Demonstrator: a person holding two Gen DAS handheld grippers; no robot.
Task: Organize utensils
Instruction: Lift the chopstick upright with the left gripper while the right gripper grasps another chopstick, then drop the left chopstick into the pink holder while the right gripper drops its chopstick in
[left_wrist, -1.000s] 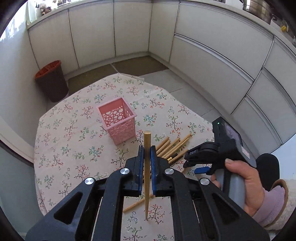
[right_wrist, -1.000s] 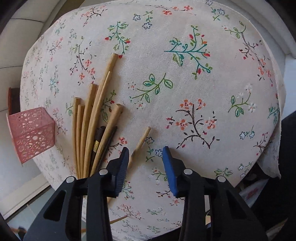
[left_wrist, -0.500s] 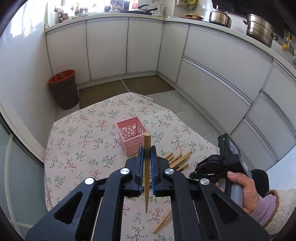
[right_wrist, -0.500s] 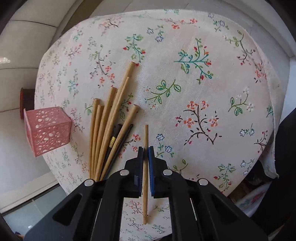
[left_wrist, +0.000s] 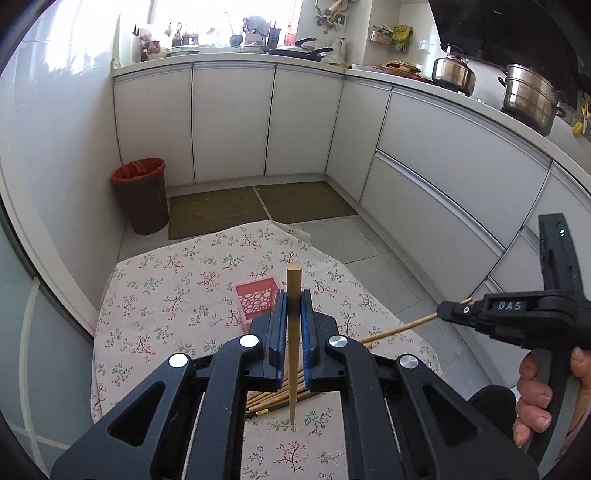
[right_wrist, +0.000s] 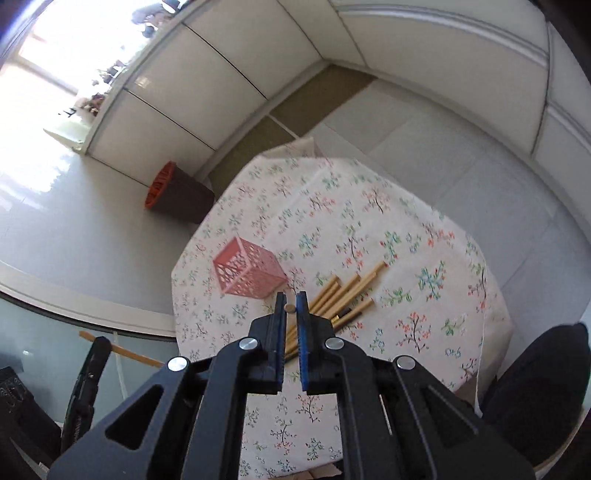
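My left gripper is shut on a wooden chopstick that stands upright between its pads, high above the table. My right gripper is shut on another chopstick, seen end-on; in the left wrist view that stick juts from the right gripper at the right. A pink perforated basket stands on the floral tablecloth; it also shows in the left wrist view. Several chopsticks lie in a bundle beside the basket.
A red-rimmed bin stands on the floor beyond the table. White cabinets line the walls, with pots on the counter. Two floor mats lie behind the table. The left gripper with its stick shows at lower left in the right wrist view.
My right gripper closed on a chopstick on the cloth and lifted it high. Both grippers have risen and tilted up, so the table looks smaller and farther.
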